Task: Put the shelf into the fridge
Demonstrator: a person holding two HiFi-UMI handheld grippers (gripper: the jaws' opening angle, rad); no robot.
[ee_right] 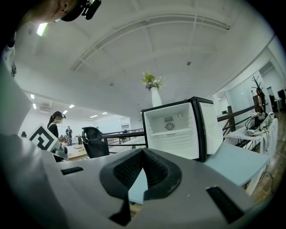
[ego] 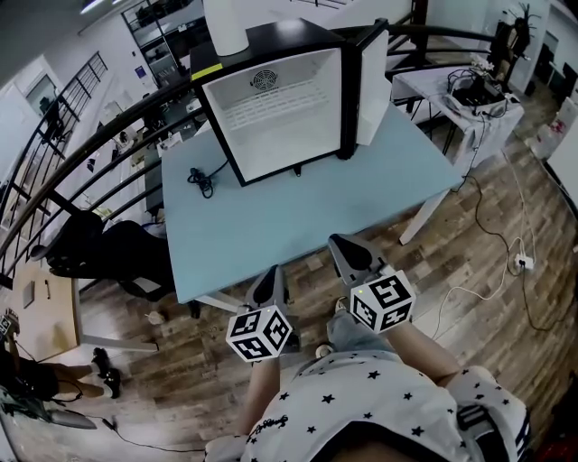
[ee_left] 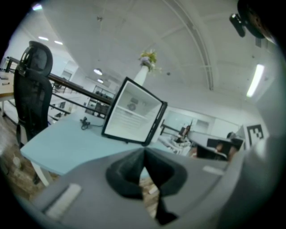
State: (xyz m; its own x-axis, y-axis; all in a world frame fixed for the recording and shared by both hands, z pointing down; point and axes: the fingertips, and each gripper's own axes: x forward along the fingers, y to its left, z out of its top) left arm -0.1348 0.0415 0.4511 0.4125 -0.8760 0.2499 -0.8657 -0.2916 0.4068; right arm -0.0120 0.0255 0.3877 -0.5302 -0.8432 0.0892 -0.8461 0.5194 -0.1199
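A small black fridge (ego: 280, 113) stands at the back of the light blue table (ego: 298, 221) with its door swung open to the right. A white wire shelf (ego: 282, 97) lies across its white inside, in the upper half. It also shows in the fridge (ee_right: 178, 132) as a shelf (ee_right: 172, 132) under the fan grille. My left gripper (ego: 269, 275) and right gripper (ego: 348, 244) hover side by side over the table's near edge, well short of the fridge. Both are shut with nothing between the pads. The left gripper (ee_left: 144, 150) and right gripper (ee_right: 143, 150) face the fridge (ee_left: 132, 115).
A black cable (ego: 200, 179) lies on the table left of the fridge. A white vase (ego: 226, 27) stands on the fridge top. A black office chair (ego: 99, 248) sits at the table's left, and a side table with equipment (ego: 470, 90) at the right. A railing runs behind.
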